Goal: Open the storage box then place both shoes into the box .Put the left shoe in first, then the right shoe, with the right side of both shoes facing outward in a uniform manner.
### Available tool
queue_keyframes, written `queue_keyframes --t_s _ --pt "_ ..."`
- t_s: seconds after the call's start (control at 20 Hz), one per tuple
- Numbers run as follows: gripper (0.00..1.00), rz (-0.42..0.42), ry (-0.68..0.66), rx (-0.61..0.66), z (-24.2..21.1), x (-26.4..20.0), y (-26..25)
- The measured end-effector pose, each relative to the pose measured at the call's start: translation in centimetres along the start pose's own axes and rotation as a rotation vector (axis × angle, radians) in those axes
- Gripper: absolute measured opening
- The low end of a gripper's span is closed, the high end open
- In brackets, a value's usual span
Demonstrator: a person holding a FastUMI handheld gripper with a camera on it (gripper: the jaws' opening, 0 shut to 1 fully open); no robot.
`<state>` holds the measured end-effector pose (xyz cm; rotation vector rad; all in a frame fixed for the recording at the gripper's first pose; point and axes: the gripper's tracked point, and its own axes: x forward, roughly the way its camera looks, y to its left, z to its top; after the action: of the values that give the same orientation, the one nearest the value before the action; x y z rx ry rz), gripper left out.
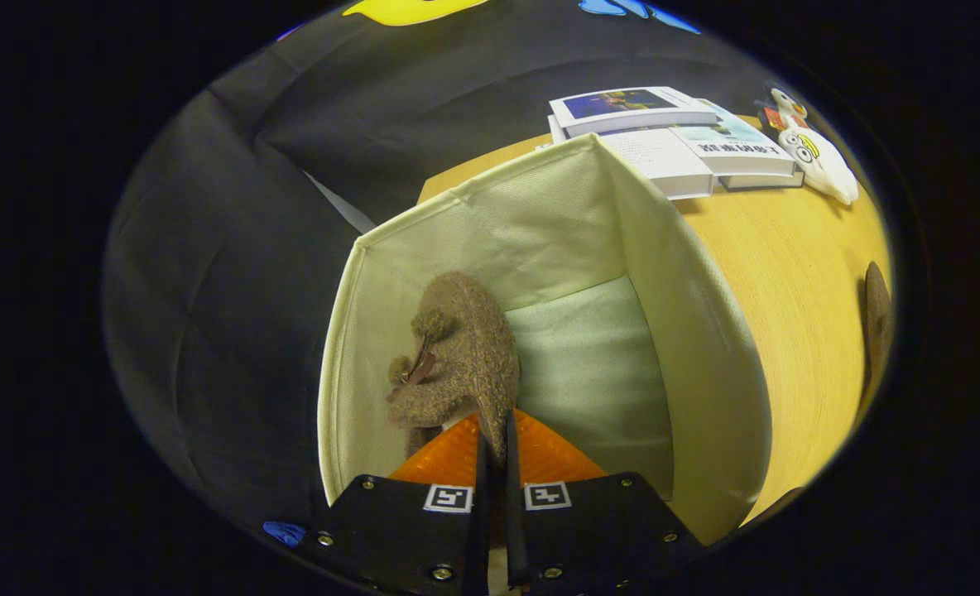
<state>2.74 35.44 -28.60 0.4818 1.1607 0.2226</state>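
The gripper (494,451) hangs over the open box (705,331), its fingers drawn close together and pinching the rear edge of a fuzzy brown shoe (465,356) between them. The shoe sits inside the box, just ahead of the fingers and leaning toward the left wall, with a small dark strap and a tuft showing on its left side. Whether its sole rests on the box floor I cannot tell, since the fingers cover its lower end. To the right of the shoe the pale floor of the box lies bare. The box is cream fabric with upright walls, and it stands on a wooden table (796,273). Beyond the box, at the far side of the table, lies a small stack of books (672,136), and just beside them a white plush toy (817,153) with big eyes. Well apart to the right, near the table's edge, shows a sliver of another brown shoe (876,319).
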Motion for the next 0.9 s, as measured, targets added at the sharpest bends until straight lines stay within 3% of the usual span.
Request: queue_keyframes --t_s 0.05,0.3,0.6,0.9 --pt "0.09 0.022 0.005 -0.017 0.1 -0.1 0.4" --pt "0.97 0.176 -0.051 -0.071 1.4 -2.7 2.6" --pt "0.98 0.232 -0.153 -0.199 3.7 -8.5 1.6" --pt "0.98 0.177 -0.222 -0.262 6.0 -13.0 -3.9"
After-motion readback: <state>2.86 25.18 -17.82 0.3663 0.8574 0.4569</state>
